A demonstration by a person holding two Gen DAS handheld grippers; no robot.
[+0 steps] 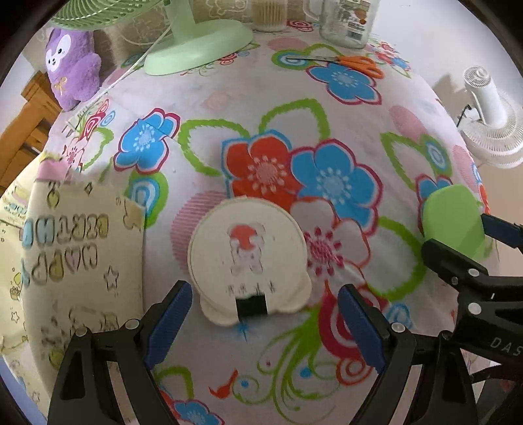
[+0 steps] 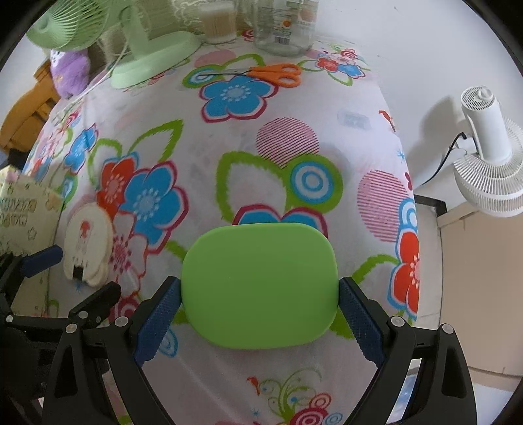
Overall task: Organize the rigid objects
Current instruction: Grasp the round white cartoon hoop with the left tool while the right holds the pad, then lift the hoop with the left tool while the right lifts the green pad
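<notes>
A flat green case (image 2: 258,287) with rounded corners sits between the blue pads of my right gripper (image 2: 260,282). Both pads touch its sides, and it hangs just over the flowered tablecloth (image 2: 294,183). The left wrist view shows the same green case (image 1: 452,219) in the right gripper (image 1: 470,238) near the table's right edge. A round cream gadget (image 1: 248,258) with a cartoon figure and a black slot lies flat on the cloth. My left gripper (image 1: 264,289) is open above its near end, fingers on either side and apart from it. From the right, the cream gadget (image 2: 86,242) shows beside the left gripper (image 2: 73,278).
A pale yellow printed box (image 1: 65,261) stands at the left. At the back are a green desk fan (image 1: 196,49), a purple plush toy (image 1: 72,68), orange scissors (image 1: 356,63), a glass jar (image 1: 346,26) and a tub of sticks (image 1: 269,14). A white fan (image 2: 487,163) stands beyond the table's right edge.
</notes>
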